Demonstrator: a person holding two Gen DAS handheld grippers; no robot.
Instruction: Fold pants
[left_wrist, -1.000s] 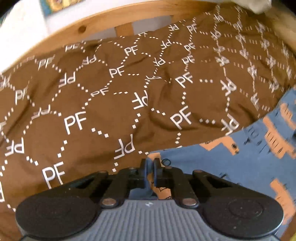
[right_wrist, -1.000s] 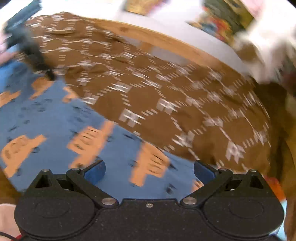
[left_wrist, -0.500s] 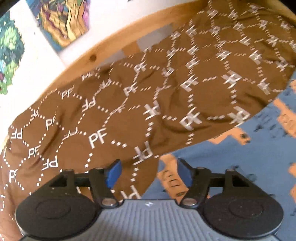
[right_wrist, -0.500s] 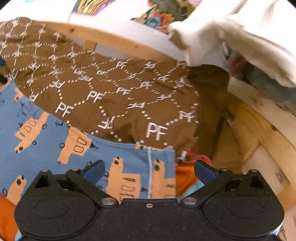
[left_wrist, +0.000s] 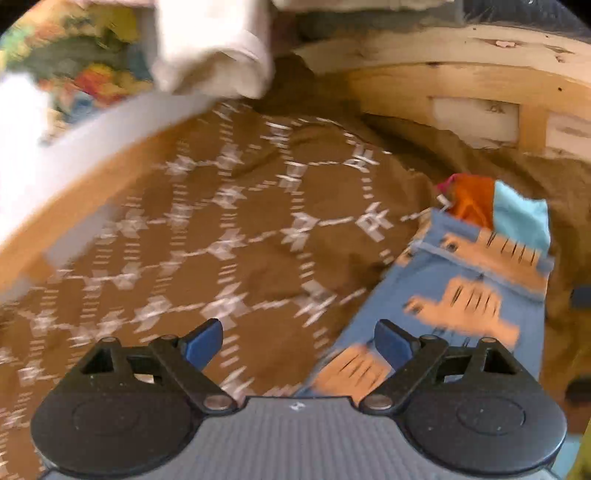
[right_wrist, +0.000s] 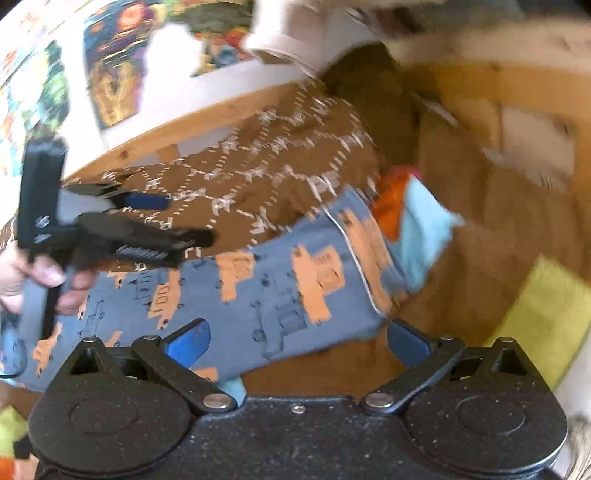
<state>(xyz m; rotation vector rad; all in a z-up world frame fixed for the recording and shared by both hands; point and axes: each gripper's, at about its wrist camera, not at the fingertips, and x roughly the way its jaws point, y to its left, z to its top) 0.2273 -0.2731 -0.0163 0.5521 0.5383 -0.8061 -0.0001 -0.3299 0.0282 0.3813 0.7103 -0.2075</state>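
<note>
The blue pants (right_wrist: 277, 288) with orange truck prints lie flat on a brown patterned bedcover (right_wrist: 258, 166). In the left wrist view the pants (left_wrist: 461, 295) run along the right side. My left gripper (left_wrist: 299, 343) hangs over the pants' left edge and the bedcover (left_wrist: 221, 221); its jaws are opening with nothing gripped between them. The right wrist view shows that left gripper (right_wrist: 177, 221), held by a hand (right_wrist: 22, 280), above the far edge of the pants. My right gripper (right_wrist: 298, 341) stands open over the near edge of the pants, holding nothing.
Orange cloth (left_wrist: 472, 199) and light blue cloth (left_wrist: 521, 218) stick out from under the pants' end. A wooden bed frame (left_wrist: 461, 85) curves around the back. White fabric (left_wrist: 214, 48) hangs above. Yellow-green cloth (right_wrist: 546, 314) lies at the right. Posters (right_wrist: 110, 74) cover the wall.
My left gripper let go of the pants' edge, opened wide and swung right toward the pants' end. My right gripper stayed open, rolled, and moved right along the pants.
</note>
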